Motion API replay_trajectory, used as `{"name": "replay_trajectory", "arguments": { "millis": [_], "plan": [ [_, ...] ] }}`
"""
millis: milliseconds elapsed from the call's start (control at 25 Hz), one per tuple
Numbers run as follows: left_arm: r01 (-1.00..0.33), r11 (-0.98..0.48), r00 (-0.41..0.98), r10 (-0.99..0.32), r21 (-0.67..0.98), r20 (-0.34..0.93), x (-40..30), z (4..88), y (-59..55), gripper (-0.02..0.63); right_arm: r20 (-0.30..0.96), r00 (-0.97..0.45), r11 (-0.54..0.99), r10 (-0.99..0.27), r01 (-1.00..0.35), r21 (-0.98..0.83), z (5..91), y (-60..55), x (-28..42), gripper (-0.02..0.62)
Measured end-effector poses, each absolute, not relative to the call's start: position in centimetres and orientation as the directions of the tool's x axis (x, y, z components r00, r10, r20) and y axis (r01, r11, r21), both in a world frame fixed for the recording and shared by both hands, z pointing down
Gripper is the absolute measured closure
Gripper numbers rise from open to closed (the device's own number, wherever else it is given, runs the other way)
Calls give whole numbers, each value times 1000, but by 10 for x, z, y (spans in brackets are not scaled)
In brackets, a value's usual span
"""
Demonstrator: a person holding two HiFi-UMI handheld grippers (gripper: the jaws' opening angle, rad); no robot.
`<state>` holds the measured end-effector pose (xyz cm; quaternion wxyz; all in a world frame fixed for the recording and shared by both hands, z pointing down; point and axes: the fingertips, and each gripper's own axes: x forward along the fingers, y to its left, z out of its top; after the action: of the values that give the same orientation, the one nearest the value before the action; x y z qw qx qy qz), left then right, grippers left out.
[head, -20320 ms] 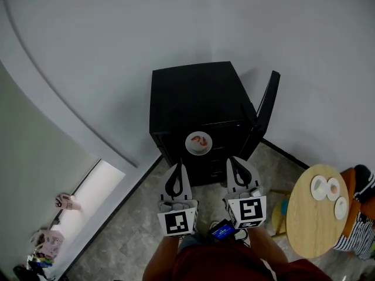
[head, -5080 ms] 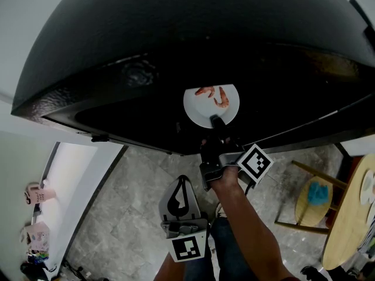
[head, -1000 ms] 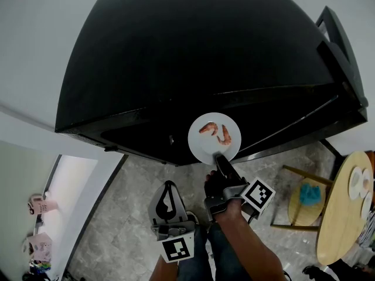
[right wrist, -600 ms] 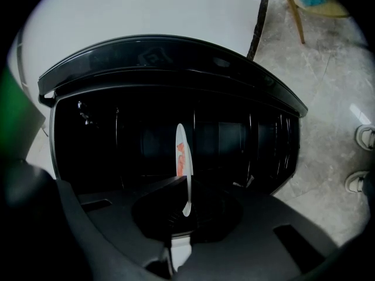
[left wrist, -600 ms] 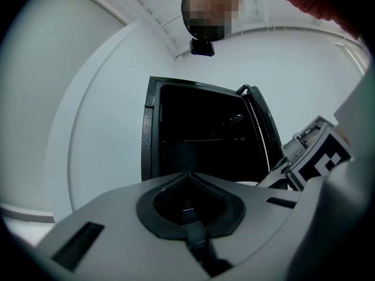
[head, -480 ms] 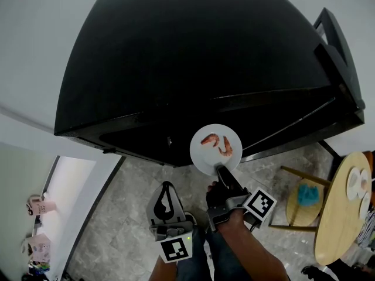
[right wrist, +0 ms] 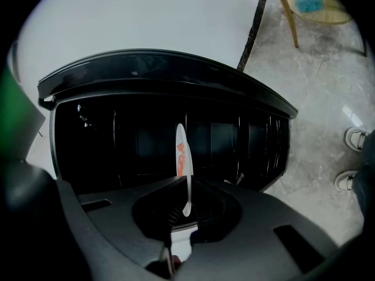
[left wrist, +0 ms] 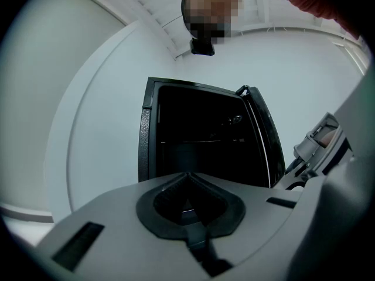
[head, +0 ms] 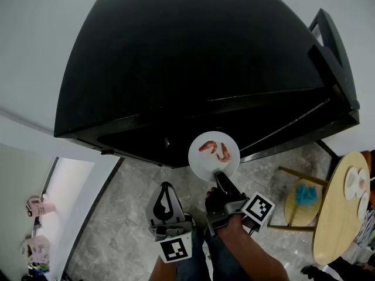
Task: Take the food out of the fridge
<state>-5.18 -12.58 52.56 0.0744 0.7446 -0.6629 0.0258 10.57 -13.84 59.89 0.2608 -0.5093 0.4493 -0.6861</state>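
Pulled from the fridge, the shrimp plate was clamped at its rim by the right fingers; it could be spilled by any tilt, while the left fingers were pressed together.

Right gripper reaches forward on an outstretched forearm, jaws pinched on the plate rim — left gripper hangs low, jaws together.

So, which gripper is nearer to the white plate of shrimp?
Right. The right gripper is shut on the near rim of the plate; the left gripper hangs apart, lower left of it.
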Motion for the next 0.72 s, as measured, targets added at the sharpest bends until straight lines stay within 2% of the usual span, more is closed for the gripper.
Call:
{"name": "replay_trajectory", "arguments": {
  "millis": [720],
  "plan": [
    [-992,-104,113,-985,76,132,-59,499,-123,592,443,-352,-446,-824,-79,-892,563,-135,100,565]
  ]
}}
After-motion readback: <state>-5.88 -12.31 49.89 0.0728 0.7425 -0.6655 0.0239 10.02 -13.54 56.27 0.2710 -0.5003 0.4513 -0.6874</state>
